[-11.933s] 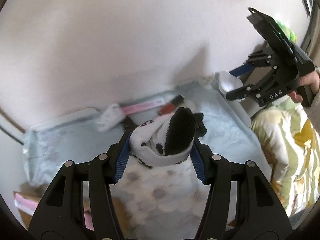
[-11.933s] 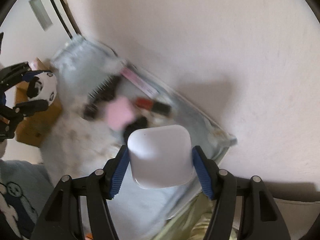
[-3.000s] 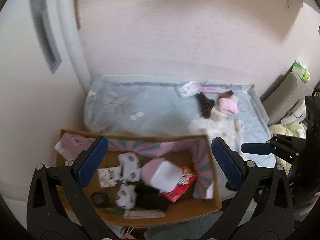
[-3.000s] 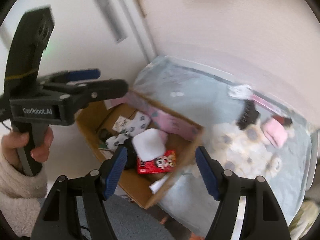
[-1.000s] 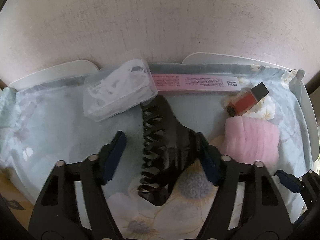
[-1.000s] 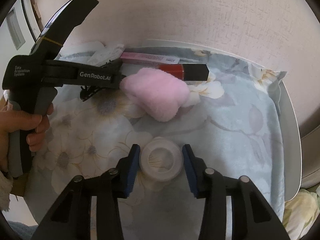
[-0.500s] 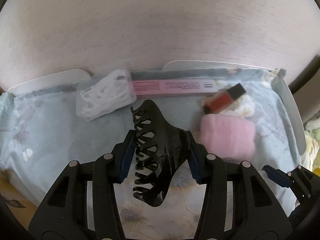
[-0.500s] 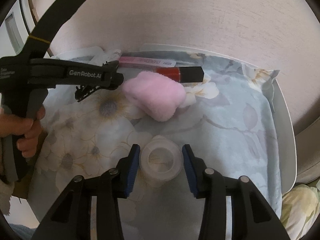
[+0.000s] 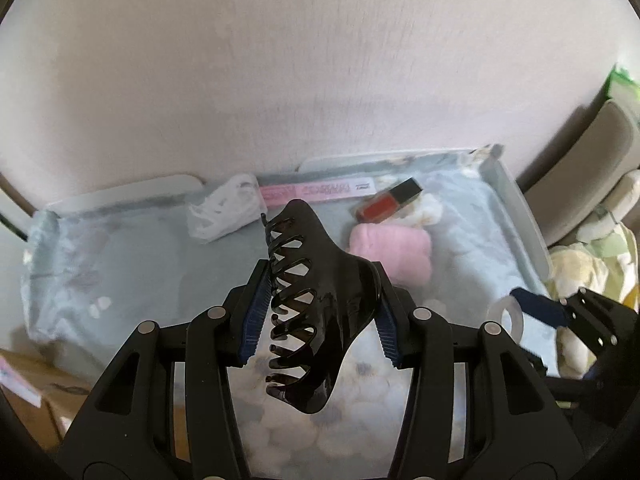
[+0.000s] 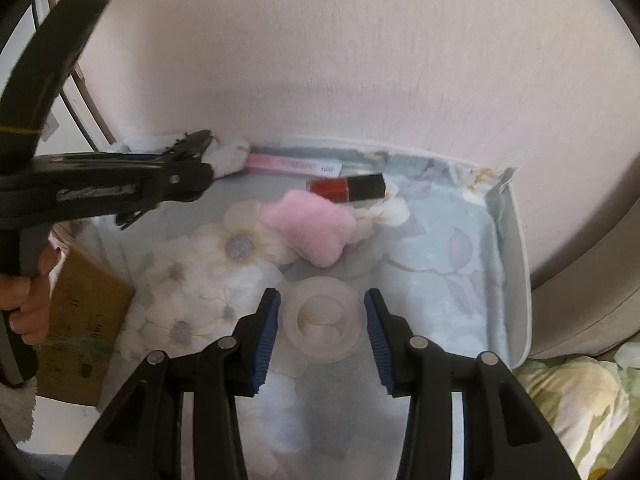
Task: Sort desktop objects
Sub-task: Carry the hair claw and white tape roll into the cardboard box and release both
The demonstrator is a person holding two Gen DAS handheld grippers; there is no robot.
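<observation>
Left wrist view. My left gripper (image 9: 322, 312) has its blue pads clamped on a glossy black plastic claw hair clip (image 9: 312, 304), teeth facing left, body hanging below the pads and clear of the pale blue floral cloth (image 9: 120, 264) on the desk. The jaws have just been closing, with the clip between them. On the cloth at the wall end lie a small clear bag of white cord (image 9: 224, 210), a long pink printed strip (image 9: 320, 192), a red bottle with a black cap (image 9: 388, 202) and a fluffy pink pad (image 9: 390, 252). At the right edge I see my right gripper (image 9: 532, 312) carrying a clear ring.

Right wrist view. The right gripper's jaws stand narrow, pads touching both sides of a translucent roll of clear tape (image 10: 324, 324), which looks lifted off the cloth. The person's hand (image 10: 24, 304) grips the left tool's handle at the left edge. A brown cardboard box (image 10: 80, 320) sits just beside the cloth's left edge.

My judgement: both items are picked and the carry to the box is the step in hand. To do it well I keep both grips steady. The clip is held off-centre and could swing, so I move smoothly. I bring each tool over the box opening before loosening, one at a time, so the tools do not collide.
</observation>
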